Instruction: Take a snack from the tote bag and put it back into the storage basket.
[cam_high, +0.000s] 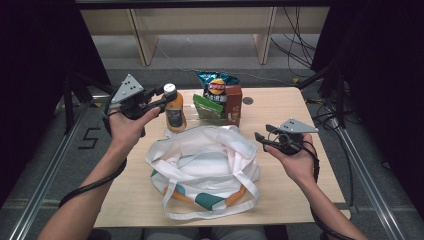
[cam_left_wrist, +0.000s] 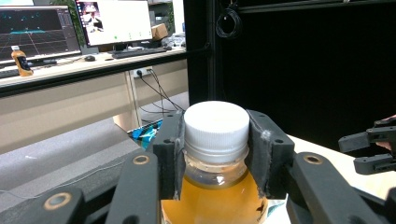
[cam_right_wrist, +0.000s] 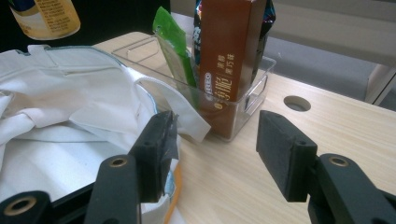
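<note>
My left gripper (cam_high: 166, 98) is shut on the neck of a bottle of orange drink (cam_high: 175, 114) with a white cap (cam_left_wrist: 215, 122), held upright just beyond the far left edge of a white tote bag (cam_high: 205, 165). Both pads (cam_left_wrist: 169, 156) press just under the cap. The bottle's base (cam_right_wrist: 45, 17) appears to hang clear of the table. At the bag's right side, my right gripper (cam_high: 260, 138) is open with nothing between its pads (cam_right_wrist: 281, 158), pointing toward the bag's edge (cam_right_wrist: 70, 112) and the bin.
A clear plastic bin (cam_right_wrist: 254, 91) stands behind the bag and holds a brown box (cam_right_wrist: 229, 56), a green packet (cam_right_wrist: 173, 49) and a blue chip bag (cam_high: 216, 82). A round hole (cam_right_wrist: 297, 103) is in the tabletop right of the bin. Bare wood (cam_high: 295, 112) lies at the right.
</note>
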